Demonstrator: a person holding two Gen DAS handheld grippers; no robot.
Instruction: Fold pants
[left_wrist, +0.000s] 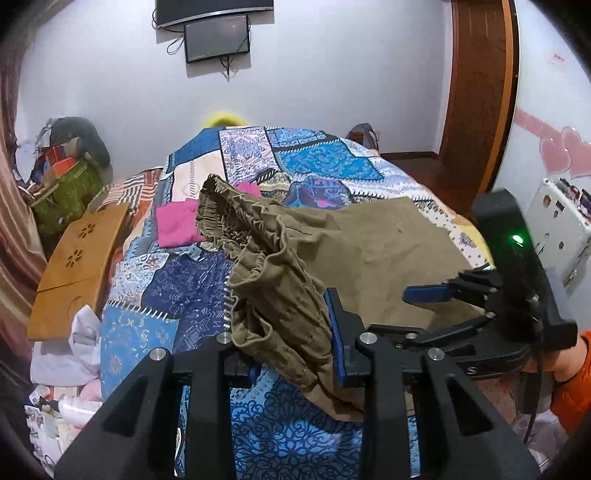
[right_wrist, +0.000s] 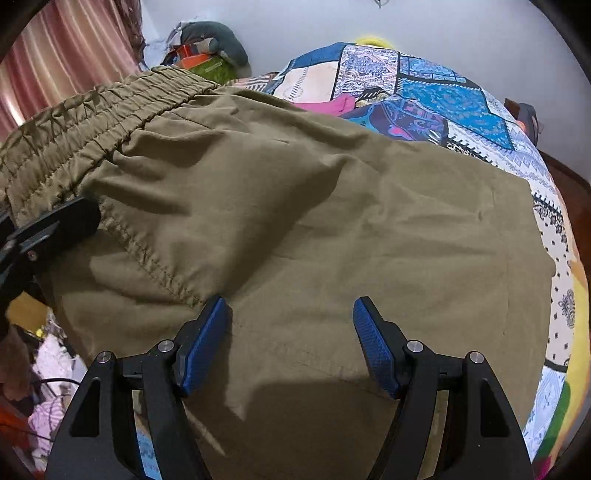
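Olive-brown pants (left_wrist: 369, 243) with an elastic waistband (left_wrist: 236, 221) lie on a patchwork bedspread (left_wrist: 314, 162). My left gripper (left_wrist: 295, 332) is shut on a bunch of the pants' cloth near the waistband and lifts it off the bed. My right gripper (right_wrist: 291, 332) is open, with its blue pads (right_wrist: 205, 343) just over the flat cloth (right_wrist: 332, 221) below the waistband (right_wrist: 92, 118). It also shows in the left wrist view (left_wrist: 454, 291) at the right, over the pants. The left gripper's body (right_wrist: 40, 232) shows at the left edge of the right wrist view.
A pink garment (left_wrist: 177, 225) lies on the bed behind the pants. A wooden lap table (left_wrist: 77, 262) leans at the bed's left side, with bags and clutter (left_wrist: 62, 173) beyond. A wooden door (left_wrist: 476, 88) is at the right, and screens (left_wrist: 218, 37) hang on the far wall.
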